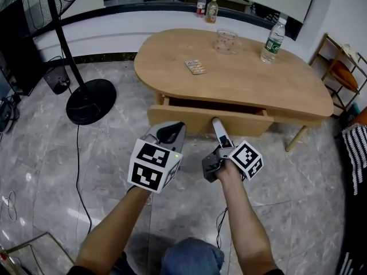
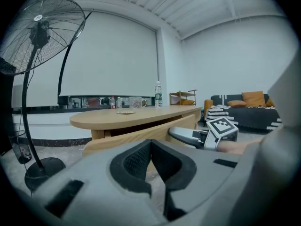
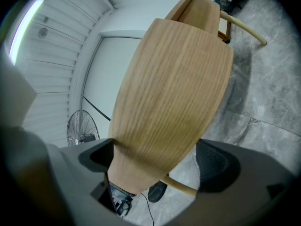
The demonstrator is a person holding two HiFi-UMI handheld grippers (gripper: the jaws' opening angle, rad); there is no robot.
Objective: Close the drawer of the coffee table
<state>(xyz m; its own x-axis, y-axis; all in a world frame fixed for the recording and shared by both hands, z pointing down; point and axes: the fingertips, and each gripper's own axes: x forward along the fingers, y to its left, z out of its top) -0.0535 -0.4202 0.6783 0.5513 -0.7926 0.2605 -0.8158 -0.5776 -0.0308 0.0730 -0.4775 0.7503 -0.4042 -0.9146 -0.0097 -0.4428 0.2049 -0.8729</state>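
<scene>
The oval wooden coffee table [image 1: 241, 79] has its drawer [image 1: 209, 118] pulled out at the front. My right gripper [image 1: 217, 122] is open, and its tip touches the drawer's front panel near the middle. In the right gripper view the panel [image 3: 174, 88] fills the picture just ahead of the spread jaws [image 3: 157, 166], with nothing between them. My left gripper [image 1: 170, 132] is shut on nothing and hovers just short of the panel's left part. In the left gripper view its pads [image 2: 151, 159] meet, with the drawer front [image 2: 141, 138] beyond and the right gripper [image 2: 181, 134] to the right.
On the tabletop stand a glass cup [image 1: 226, 40], a water bottle [image 1: 274, 40] and a small flat packet [image 1: 196, 67]. A standing fan's round base [image 1: 90, 101] sits on the marble floor to the left, with cables. A wooden rack [image 1: 344, 67] stands at the right.
</scene>
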